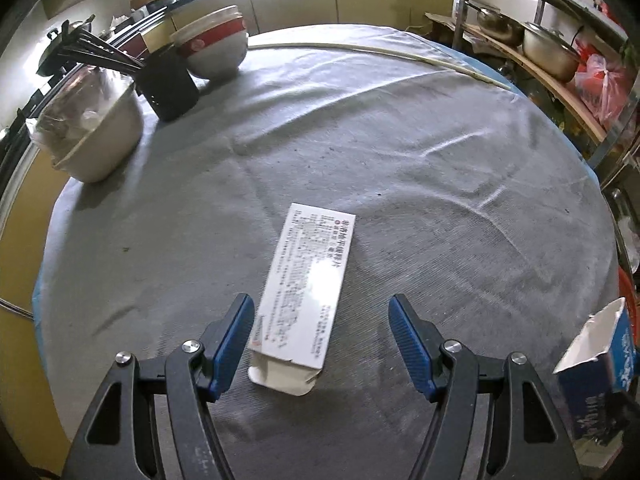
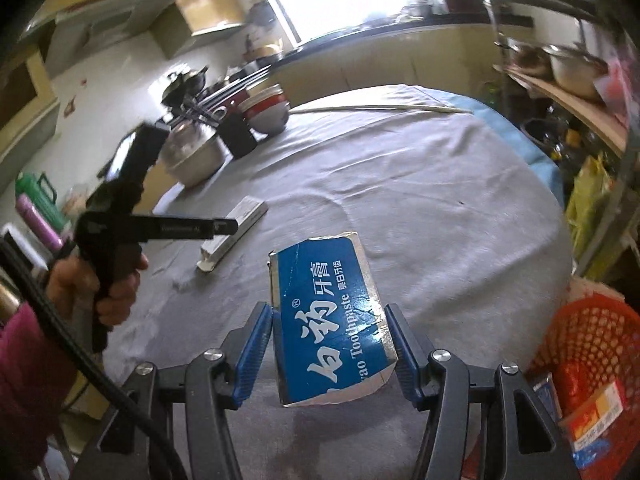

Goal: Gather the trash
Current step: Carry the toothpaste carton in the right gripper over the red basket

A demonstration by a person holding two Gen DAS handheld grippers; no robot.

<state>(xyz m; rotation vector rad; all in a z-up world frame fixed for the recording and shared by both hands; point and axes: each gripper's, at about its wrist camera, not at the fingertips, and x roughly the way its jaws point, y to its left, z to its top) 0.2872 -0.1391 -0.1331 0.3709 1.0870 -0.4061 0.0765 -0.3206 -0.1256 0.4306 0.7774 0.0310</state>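
A flat white medicine box [image 1: 306, 288] with an open end flap lies on the grey tablecloth [image 1: 420, 168], its near end between the fingers of my left gripper [image 1: 322, 344], which is open and a little above it. The box also shows in the right wrist view [image 2: 234, 236], with the left gripper [image 2: 224, 226] over it. My right gripper [image 2: 328, 350] is shut on a torn blue toothpaste box [image 2: 330, 324] and holds it above the table. That box also shows at the lower right of the left wrist view [image 1: 600, 372].
A red mesh basket [image 2: 592, 344] with packaging in it stands off the table's right edge. At the far left stand a metal pot [image 1: 96, 136], a black chopstick holder [image 1: 170, 88] and stacked bowls [image 1: 214, 46]. A long pale stick [image 1: 380, 52] lies along the far edge. Shelves with pots stand at right.
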